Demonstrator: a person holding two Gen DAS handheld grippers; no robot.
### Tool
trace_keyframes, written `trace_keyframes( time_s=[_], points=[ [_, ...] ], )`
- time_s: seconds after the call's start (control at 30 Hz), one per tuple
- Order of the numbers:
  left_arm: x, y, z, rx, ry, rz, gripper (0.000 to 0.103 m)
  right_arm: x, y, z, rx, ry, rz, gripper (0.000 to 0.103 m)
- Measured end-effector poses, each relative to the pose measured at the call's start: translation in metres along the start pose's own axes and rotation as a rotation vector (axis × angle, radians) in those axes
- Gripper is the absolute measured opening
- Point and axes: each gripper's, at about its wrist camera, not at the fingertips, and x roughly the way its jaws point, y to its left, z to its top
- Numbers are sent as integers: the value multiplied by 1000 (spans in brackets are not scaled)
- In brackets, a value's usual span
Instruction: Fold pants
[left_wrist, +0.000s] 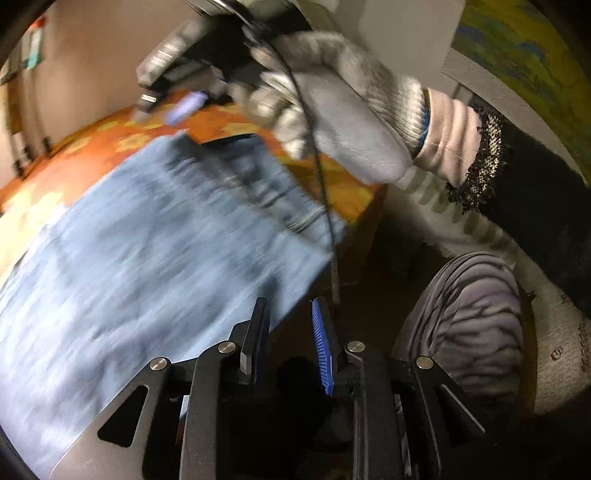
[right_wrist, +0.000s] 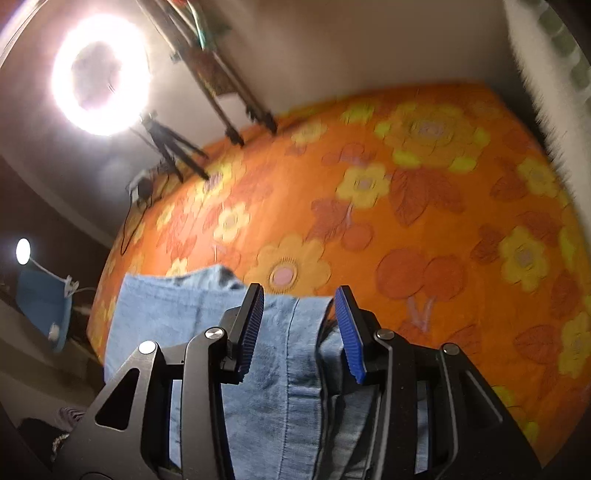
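Light blue denim pants (left_wrist: 147, 240) lie flat on an orange flowered bedspread (left_wrist: 122, 136). In the left wrist view my left gripper (left_wrist: 289, 302) hovers at the near corner of the pants, jaws a little apart, and the pads press on nothing. A gloved hand (left_wrist: 332, 103) holds my right gripper (left_wrist: 164, 107) over the far end of the pants. In the right wrist view the right gripper (right_wrist: 299, 290) stands open, and a folded edge of the pants (right_wrist: 277, 369) runs loose between its fingers over the bedspread (right_wrist: 424, 221).
A lit ring light (right_wrist: 99, 74) on a tripod stands at the bed's far left corner, with a small lamp (right_wrist: 23, 251) beyond it. The person's striped trouser leg (left_wrist: 469, 317) is beside the bed edge (left_wrist: 369, 206). A dark sleeve (left_wrist: 535, 206) crosses the right.
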Motion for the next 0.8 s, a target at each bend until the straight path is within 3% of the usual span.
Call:
trace_keyframes(
  time_s=[0.07,0.17,0.2,0.23,0.3,0.43,0.57,0.73,0.8],
  points=[
    [-13,15,-9,-45,-11,34,22,16,-2,-1,8,39,-41,42],
    [-39,45,-21,-117,-33,98,22,31,-2,-4,10,58,-34,39],
    [-49,58,-25,-149,-44,121,22,31,1,-6,0,42,-27,34],
    [-55,67,-27,-174,-52,131,22,28,4,-8,-14,18,-16,20],
    [-72,88,-32,-223,-78,168,22,19,14,-11,-42,-29,-5,9],
    [-96,112,-40,-255,-117,242,22,-1,33,-16,-112,-91,-49,7],
    [-113,129,-53,-295,-134,285,22,-2,30,-14,-98,-76,-75,6],
    [-127,142,-70,-304,-134,354,22,3,28,-14,-80,-77,-81,6],
    [-130,149,-79,-322,-131,368,22,2,27,-15,-76,-77,-43,6]
  ],
)
